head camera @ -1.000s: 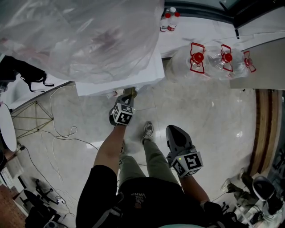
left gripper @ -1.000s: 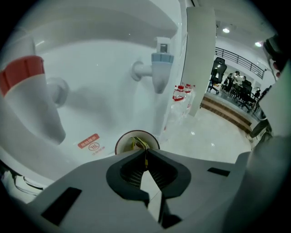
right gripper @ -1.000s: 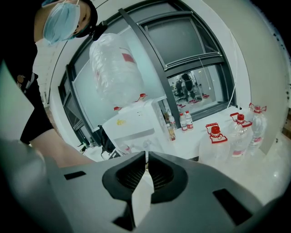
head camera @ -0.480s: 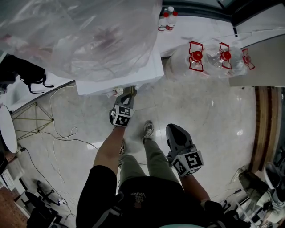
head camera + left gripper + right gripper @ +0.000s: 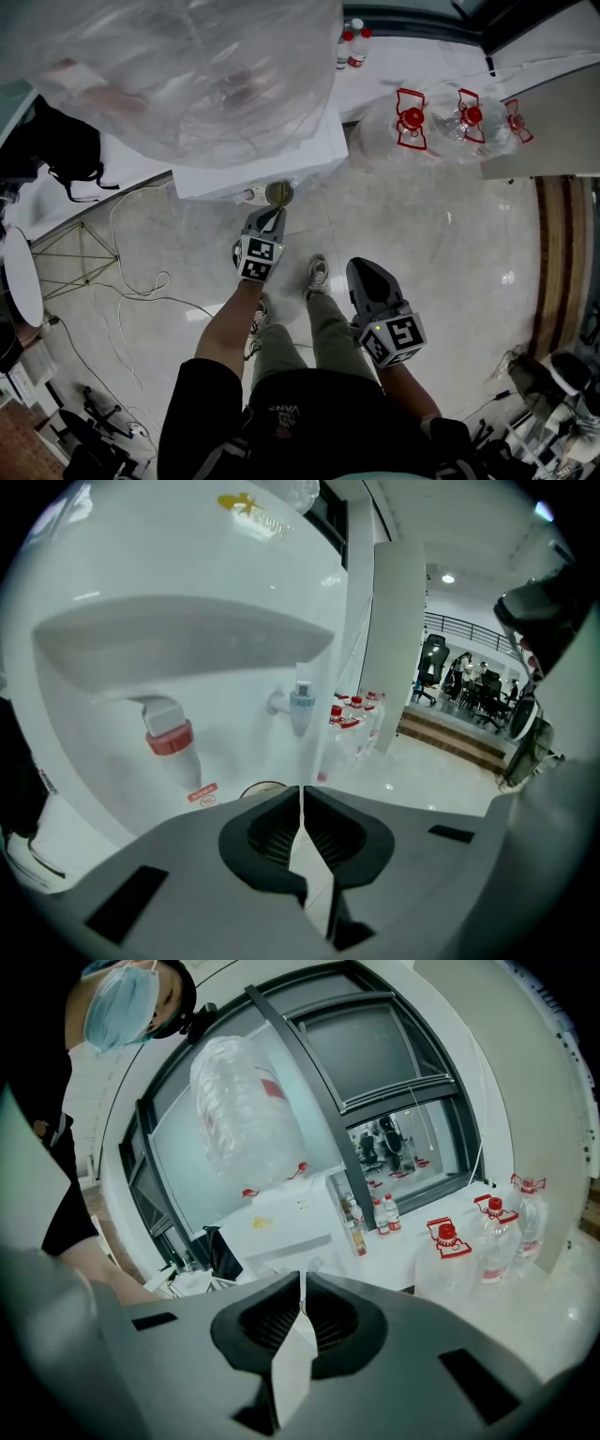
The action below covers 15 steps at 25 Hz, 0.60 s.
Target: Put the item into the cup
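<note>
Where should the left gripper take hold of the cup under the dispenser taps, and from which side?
Probably its side wall, from the front, the person's side. The cup stands upright, mouth up, with the water dispenser behind it and the taps above. The left gripper is shut and must open first.

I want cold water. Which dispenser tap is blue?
The right-hand tap in the left gripper view; the left-hand tap has a red collar.

L gripper [image 5: 301, 792] jaws together, cup [image 5: 262, 787] rim just beyond, facing white dispenser [image 5: 187, 583] w/ red tap [image 5: 172, 747] & blue tap [image 5: 302, 705].
</note>
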Available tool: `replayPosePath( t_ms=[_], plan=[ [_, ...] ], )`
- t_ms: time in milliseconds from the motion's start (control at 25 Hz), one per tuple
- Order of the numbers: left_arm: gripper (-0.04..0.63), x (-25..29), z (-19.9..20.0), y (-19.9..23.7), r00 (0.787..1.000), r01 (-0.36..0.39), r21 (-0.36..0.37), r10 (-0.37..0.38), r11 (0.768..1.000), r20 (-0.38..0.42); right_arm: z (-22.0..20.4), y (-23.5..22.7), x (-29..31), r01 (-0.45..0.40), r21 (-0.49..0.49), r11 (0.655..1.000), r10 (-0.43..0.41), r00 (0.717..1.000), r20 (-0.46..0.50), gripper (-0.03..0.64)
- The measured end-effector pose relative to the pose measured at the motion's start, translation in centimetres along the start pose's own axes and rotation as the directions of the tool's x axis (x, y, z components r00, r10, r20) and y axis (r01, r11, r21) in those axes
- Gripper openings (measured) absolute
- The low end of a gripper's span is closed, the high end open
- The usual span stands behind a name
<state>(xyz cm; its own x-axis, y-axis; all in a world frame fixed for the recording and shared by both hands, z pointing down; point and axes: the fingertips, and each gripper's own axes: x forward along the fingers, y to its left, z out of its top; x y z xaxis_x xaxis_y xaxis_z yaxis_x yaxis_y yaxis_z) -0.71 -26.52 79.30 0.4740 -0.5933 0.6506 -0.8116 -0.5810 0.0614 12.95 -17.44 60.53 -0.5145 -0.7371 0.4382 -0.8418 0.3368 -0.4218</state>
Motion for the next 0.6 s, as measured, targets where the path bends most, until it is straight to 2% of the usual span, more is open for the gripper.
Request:
replayPosePath(
  t_ms=[240, 600],
  plan=[
    [0.026, -5.3, 2.9, -1.9, 0.995, 0.042, -0.017, -0.04, 0.999, 0.092, 1.1, 1.9, -0.9, 0.011, -0.006, 1.0, -0.011, 1.0, 0.026, 0.048],
    [0.02, -14.6, 8.3, -3.8, 0.968, 0.087, -0.011, -0.082, 0.996, 0.237, 2.5, 5.4, -3.6, 0.046, -0.017, 0.999, -0.045, 0.998, 0.054, 0.048]
  ],
)
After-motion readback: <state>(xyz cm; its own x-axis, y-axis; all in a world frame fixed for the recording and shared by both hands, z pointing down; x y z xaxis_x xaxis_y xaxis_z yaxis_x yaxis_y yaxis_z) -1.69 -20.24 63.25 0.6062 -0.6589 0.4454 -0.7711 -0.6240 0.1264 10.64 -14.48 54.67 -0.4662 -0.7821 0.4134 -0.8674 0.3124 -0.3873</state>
